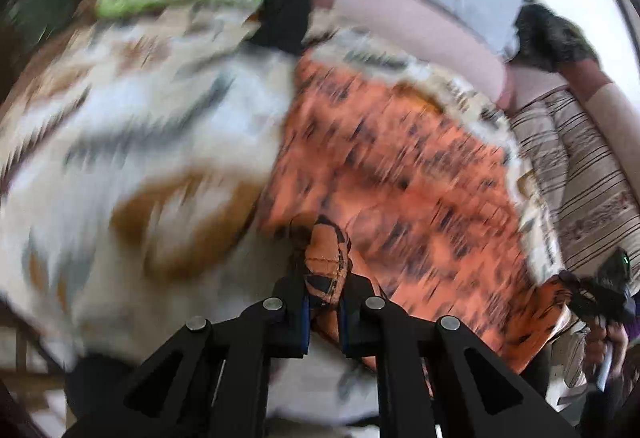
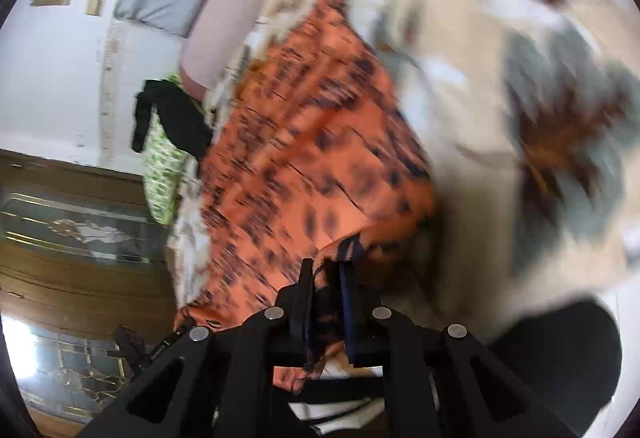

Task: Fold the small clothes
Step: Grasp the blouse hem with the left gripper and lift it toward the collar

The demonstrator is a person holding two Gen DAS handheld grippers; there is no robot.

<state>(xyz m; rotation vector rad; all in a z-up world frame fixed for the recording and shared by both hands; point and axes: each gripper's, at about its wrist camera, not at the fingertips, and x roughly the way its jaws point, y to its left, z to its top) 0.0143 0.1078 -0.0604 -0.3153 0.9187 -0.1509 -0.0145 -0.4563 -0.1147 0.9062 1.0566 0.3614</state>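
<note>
The left gripper (image 1: 325, 290) is clamped on a bunched corner of the orange black-printed garment (image 1: 400, 174); the right gripper (image 2: 329, 290) is pinched on another edge of it (both views blurred). The garment is spread over a floral bedspread (image 1: 120, 142).

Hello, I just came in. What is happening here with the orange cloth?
A person holds a gripper in each hand. The left gripper and the right gripper each pinch an edge of the orange black-patterned garment, which spreads over a floral bedsheet. The pictures are blurred. No fold is visible yet.
</note>
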